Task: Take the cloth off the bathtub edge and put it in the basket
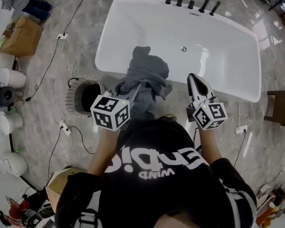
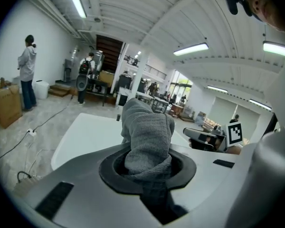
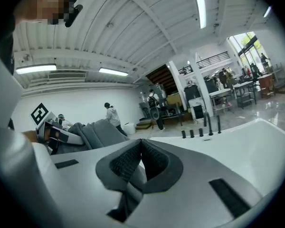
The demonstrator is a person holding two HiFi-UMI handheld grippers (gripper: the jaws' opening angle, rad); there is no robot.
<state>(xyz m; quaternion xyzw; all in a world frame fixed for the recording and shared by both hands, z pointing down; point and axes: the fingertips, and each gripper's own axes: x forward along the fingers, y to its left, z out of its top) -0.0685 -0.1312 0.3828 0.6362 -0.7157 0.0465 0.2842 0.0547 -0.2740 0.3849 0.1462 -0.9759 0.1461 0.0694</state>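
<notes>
Head view shows crumpled grey cloth [image 1: 145, 72] and glossy rectangular bathtub [image 1: 218, 56].

Extends left forearm [image 1: 102, 147] and right forearm [image 1: 208, 142] forward, side by side. Clamps fingers of left gripper [image 1: 134, 91] on bunched grey cloth [image 1: 147, 70]. Holds right gripper [image 1: 194, 78] alongside, fingers pressed together.

Marble floor [image 1: 270, 65] w/ white tub [image 1: 218, 46], wire basket [image 1: 72, 98] nr it, cables [image 1: 47, 70], cardboard box [image 1: 21, 34].

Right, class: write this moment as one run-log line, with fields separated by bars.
left gripper: jaws shut on grey cloth | right gripper: jaws shut, empty | grey cloth: above bathtub near edge, not in basket
</notes>
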